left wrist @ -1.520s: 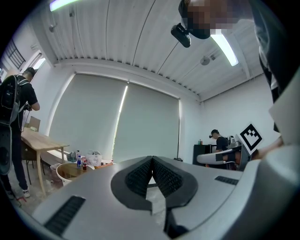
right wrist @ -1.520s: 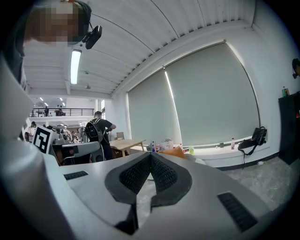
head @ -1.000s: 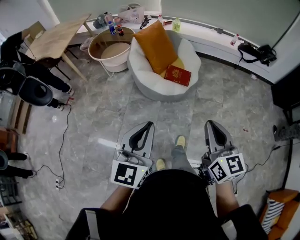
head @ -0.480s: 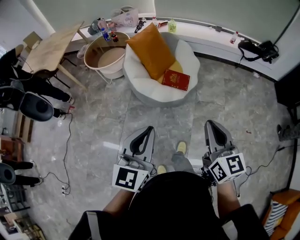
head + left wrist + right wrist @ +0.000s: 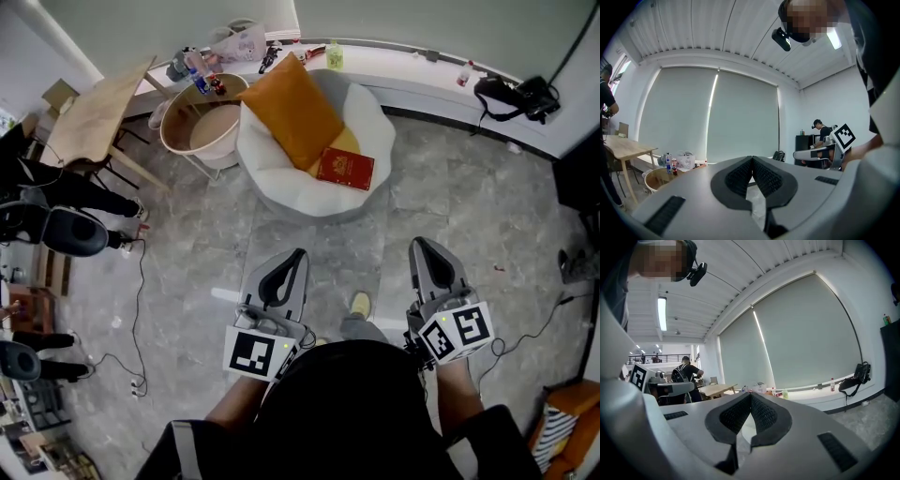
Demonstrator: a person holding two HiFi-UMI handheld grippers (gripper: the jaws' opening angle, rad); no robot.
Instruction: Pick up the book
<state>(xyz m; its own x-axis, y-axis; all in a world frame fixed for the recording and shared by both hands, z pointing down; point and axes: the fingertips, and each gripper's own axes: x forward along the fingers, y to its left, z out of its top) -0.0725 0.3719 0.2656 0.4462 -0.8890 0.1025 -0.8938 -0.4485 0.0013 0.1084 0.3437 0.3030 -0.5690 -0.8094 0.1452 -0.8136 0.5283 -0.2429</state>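
Head view, steep look down. Landmark: white round chair [image 5: 281, 183] on the grey stone floor [image 5: 441, 197].

- Book [image 5: 345, 169] — red cover, lying flat on the seat of the white round chair, toward its right half. Its upper left corner sits just beside the orange cushion [image 5: 289, 111], which leans across the chair's back and left side. Nothing is touching the book from above.
- Left gripper [image 5: 298, 253]: well short of the white round chair, on the near side, tip pointing toward it. In the left gripper view [image 5: 752, 159] the two ribbed pads meet along one line; jaws together, nothing between them.
- Right gripper [image 5: 419, 246]: also on the near side of the chair, further to the right, well apart from the book. The right gripper view [image 5: 750, 394] shows its pads pressed against each other, empty.
- Round tub [image 5: 211, 131]: just left of the chair, touching or nearly touching its edge — cannot tell which.
- Wooden table [image 5: 94, 117]: further left, beyond the tub.
- Window ledge [image 5: 422, 80]: runs behind the chair; a black bag [image 5: 511, 94] rests on it, far to the right.
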